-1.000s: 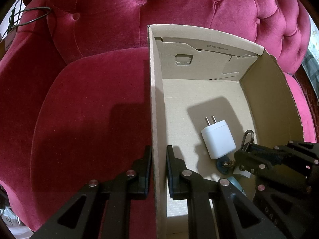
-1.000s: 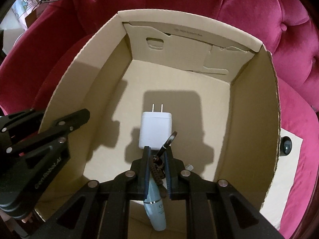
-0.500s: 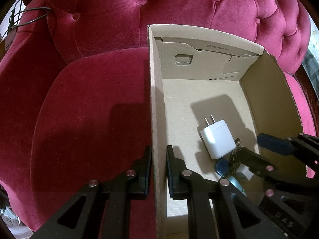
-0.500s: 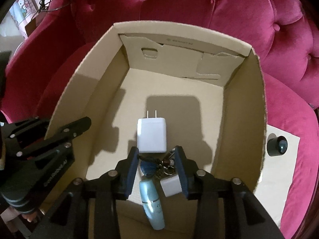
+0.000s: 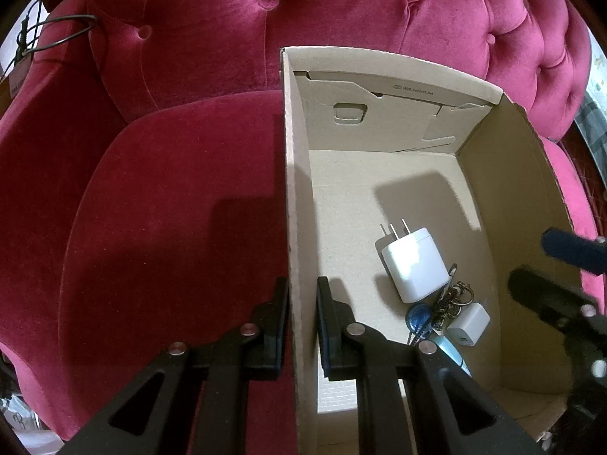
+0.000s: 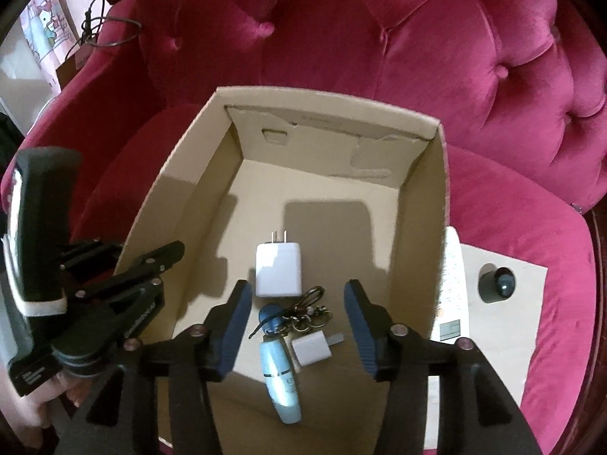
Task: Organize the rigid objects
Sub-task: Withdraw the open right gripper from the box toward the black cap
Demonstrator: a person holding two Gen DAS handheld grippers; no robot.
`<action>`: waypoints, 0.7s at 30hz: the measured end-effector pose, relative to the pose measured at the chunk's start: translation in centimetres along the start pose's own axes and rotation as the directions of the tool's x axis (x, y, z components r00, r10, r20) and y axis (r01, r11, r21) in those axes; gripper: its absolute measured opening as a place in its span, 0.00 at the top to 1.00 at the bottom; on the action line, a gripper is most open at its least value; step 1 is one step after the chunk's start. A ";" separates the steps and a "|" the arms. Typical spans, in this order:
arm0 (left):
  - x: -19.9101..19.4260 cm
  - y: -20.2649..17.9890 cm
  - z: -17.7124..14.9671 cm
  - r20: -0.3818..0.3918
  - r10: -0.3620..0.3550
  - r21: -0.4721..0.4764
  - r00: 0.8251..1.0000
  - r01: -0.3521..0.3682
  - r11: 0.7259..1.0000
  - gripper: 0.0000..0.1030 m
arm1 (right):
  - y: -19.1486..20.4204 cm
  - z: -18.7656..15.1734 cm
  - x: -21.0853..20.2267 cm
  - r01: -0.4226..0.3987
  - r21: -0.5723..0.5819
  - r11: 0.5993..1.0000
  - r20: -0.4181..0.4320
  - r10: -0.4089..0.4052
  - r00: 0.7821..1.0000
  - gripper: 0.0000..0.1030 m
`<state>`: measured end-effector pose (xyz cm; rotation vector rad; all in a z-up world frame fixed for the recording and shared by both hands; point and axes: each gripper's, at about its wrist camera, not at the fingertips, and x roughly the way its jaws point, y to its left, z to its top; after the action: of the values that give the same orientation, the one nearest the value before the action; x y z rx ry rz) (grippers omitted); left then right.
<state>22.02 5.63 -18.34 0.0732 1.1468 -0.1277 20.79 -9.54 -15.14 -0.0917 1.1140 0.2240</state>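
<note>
1. A brown cardboard box [image 6: 417,204] sits open-topped on the seat of a crimson tufted velvet armchair [image 6: 417,45].
2. On the box floor lie five small things: one large white wall charger [image 6: 279,269] with two prongs toward the far wall, one small white charger cube [image 6: 312,349], one bunch of brassy keys [image 6: 309,313] with a blue round fob [image 6: 270,319], and one pale blue tube [image 6: 280,379]. The keys lie between the two chargers, touching the tube's top end.
3. The left hand-held gripper [image 5: 302,326] is clamped on the box's left wall, one finger outside and one inside.
4. The right hand-held gripper [image 6: 297,328] hangs above the keys; its jaws have just been opening and stand spread, nothing pressed between the blue pads [image 6: 235,326].
5. In the left wrist view the tube is mostly hidden behind a finger, and the right hand-held gripper is cut off at the frame edge.
6. Outside the box, at its right, a pale card [image 6: 504,326] carries one dark round object [image 6: 495,283], too small to identify.
</note>
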 end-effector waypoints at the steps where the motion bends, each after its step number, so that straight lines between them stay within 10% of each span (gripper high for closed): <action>1: 0.0 0.0 0.0 0.000 0.000 0.000 1.000 0.000 1.000 0.86 | -0.2 0.0 -0.4 0.003 0.000 1.000 0.007 -0.003 1.000 0.37; 11: 0.1 0.1 -0.1 0.000 0.000 0.000 1.000 0.000 1.000 0.86 | -2.5 0.5 -3.5 0.034 0.040 0.999 0.049 -0.036 0.998 0.01; 21: 0.0 0.1 0.0 0.000 0.000 0.000 1.000 0.000 1.000 0.86 | -7.1 1.4 -5.6 0.104 0.087 0.991 0.066 -0.110 0.992 0.00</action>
<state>22.06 5.76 -18.38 0.0735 1.1470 -0.1276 21.27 -16.89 -9.80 -0.0688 1.0437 0.0841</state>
